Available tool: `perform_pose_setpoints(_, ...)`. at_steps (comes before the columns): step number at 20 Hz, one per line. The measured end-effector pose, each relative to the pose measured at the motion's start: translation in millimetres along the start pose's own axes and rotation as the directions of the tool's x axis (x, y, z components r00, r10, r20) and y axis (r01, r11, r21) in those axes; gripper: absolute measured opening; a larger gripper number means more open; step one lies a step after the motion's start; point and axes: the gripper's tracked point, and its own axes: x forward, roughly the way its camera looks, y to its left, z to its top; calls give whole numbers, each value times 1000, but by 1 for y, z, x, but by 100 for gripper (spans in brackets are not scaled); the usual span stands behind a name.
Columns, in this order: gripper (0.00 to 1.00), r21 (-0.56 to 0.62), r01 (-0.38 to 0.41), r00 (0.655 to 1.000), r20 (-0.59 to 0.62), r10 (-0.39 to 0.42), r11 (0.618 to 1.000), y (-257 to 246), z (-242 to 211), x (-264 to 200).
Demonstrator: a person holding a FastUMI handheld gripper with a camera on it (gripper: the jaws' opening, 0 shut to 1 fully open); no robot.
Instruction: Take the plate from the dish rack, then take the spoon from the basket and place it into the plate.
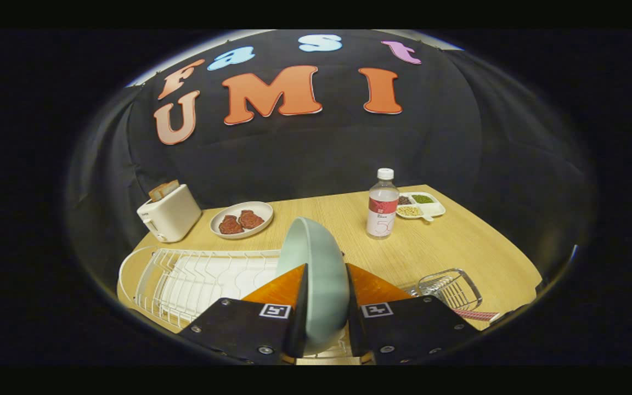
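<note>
A pale green plate point(316, 263) stands on edge between my two fingers, and my gripper point(326, 307) is shut on its rim. The plate is held just above the right end of the white wire dish rack point(201, 280), which lies to the left of the fingers. A small wire basket point(450, 288) sits just right of the fingers on the wooden table point(475, 247). A red-and-white patterned handle point(475, 315) pokes out by the basket's near side; I cannot tell if it is the spoon.
Beyond the rack stand a white toaster point(169, 214) with bread in it and a plate with two pieces of meat point(241, 219). A water bottle point(382, 206) and a divided dish of beans point(420, 204) sit farther right at the back.
</note>
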Motion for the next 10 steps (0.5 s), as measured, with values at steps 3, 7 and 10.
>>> perform_pose_setpoints(3,27,-10,48,998,32,-48,999,-2,13,-3)
perform_pose_setpoints(7,26,-93,98,992,88,-90,991,3,30,-11)
perform_pose_setpoints(10,26,-135,143,982,143,-124,980,3,48,-21)
